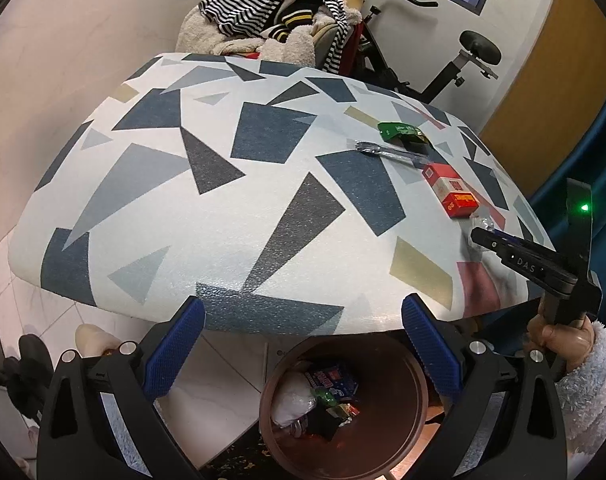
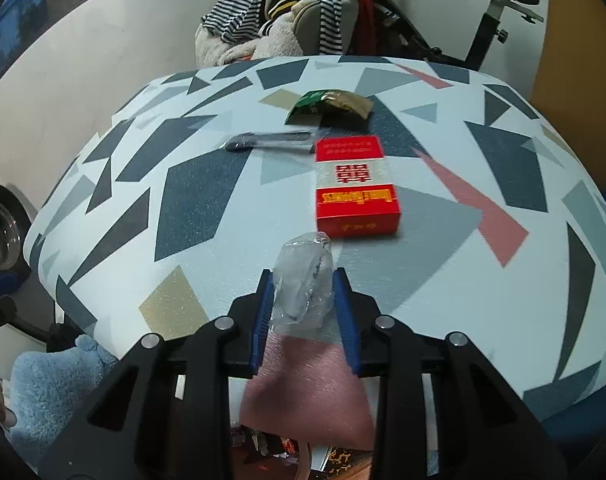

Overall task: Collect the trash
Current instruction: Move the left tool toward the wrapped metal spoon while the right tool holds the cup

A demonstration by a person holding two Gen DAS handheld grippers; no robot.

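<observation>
My right gripper (image 2: 303, 280) is shut on a crumpled clear plastic wrapper (image 2: 303, 280) just above the patterned table (image 2: 183, 184); it also shows in the left wrist view (image 1: 481, 236). Ahead of it lie a red cigarette box (image 2: 355, 188), a dark pen-like wrapper (image 2: 271, 140) and a green and gold packet (image 2: 331, 106). In the left wrist view the box (image 1: 449, 190), the pen-like wrapper (image 1: 387, 152) and the packet (image 1: 403, 132) lie at the right. My left gripper (image 1: 303, 320) is open and empty above a brown trash bin (image 1: 387, 420) holding wrappers.
A chair piled with striped clothes (image 1: 271, 12) stands behind the table, beside an exercise bike (image 1: 455, 64). The table's near edge overhangs the bin. A blue fuzzy thing (image 2: 55, 380) lies low at the left.
</observation>
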